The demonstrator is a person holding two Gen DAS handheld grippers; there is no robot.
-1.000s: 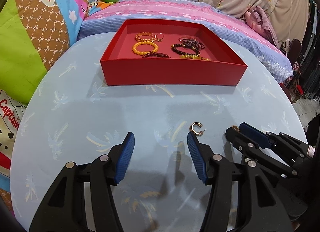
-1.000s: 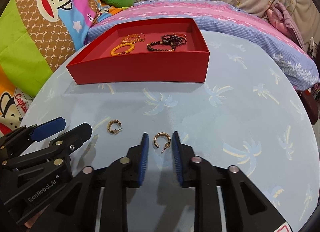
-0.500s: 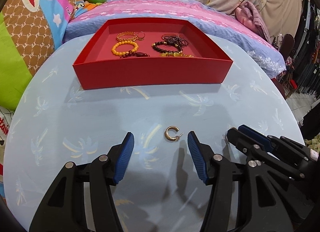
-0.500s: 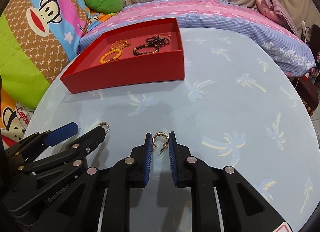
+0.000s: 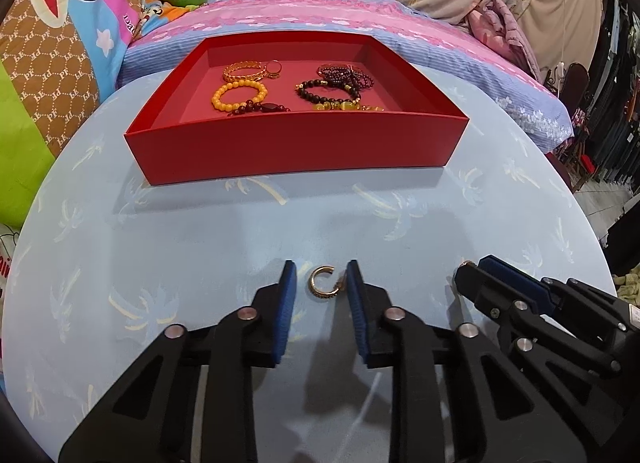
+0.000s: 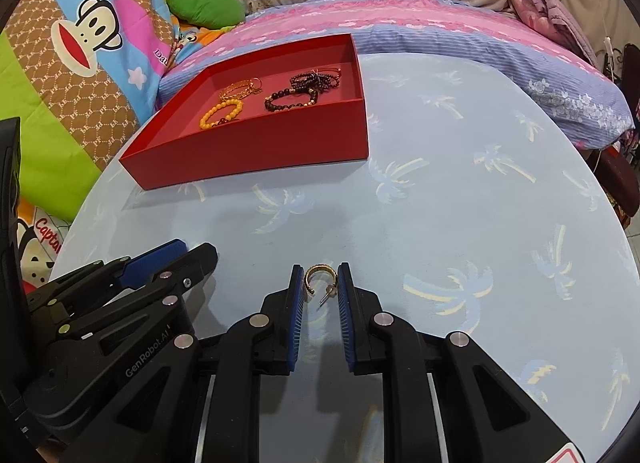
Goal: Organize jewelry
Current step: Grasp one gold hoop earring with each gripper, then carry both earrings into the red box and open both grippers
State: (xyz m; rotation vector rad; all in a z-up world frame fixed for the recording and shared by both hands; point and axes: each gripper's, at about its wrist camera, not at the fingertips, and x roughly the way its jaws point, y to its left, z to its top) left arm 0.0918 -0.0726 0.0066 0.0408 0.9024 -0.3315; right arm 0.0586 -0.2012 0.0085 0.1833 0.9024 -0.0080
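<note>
A gold hoop earring (image 5: pixel 324 284) lies on the pale blue cloth between the blue pads of my left gripper (image 5: pixel 320 277). Its jaws are closing; a gap still shows beside the left pad (image 5: pixel 289 283). My right gripper (image 6: pixel 320 283) is shut on a second gold hoop earring (image 6: pixel 318 277), its post hanging down. The red tray (image 5: pixel 296 147) at the table's far side holds an orange bead bracelet (image 5: pixel 240 95), a gold bangle (image 5: pixel 244 71) and dark bead bracelets (image 5: pixel 336 83). In the left wrist view the right gripper (image 5: pixel 468 267) sits close on the right.
The round table (image 6: pixel 480 203) carries a palm-tree cloth. Behind it runs a bed with pink and blue bedding (image 5: pixel 320 19) and cartoon pillows (image 6: pixel 80 43). The table's edge curves down on the right, with clothes hanging beyond.
My left gripper shifted right until the earring lay between its fingers, then its jaws narrowed around it. The right jaws came in against their earring and stayed there.
</note>
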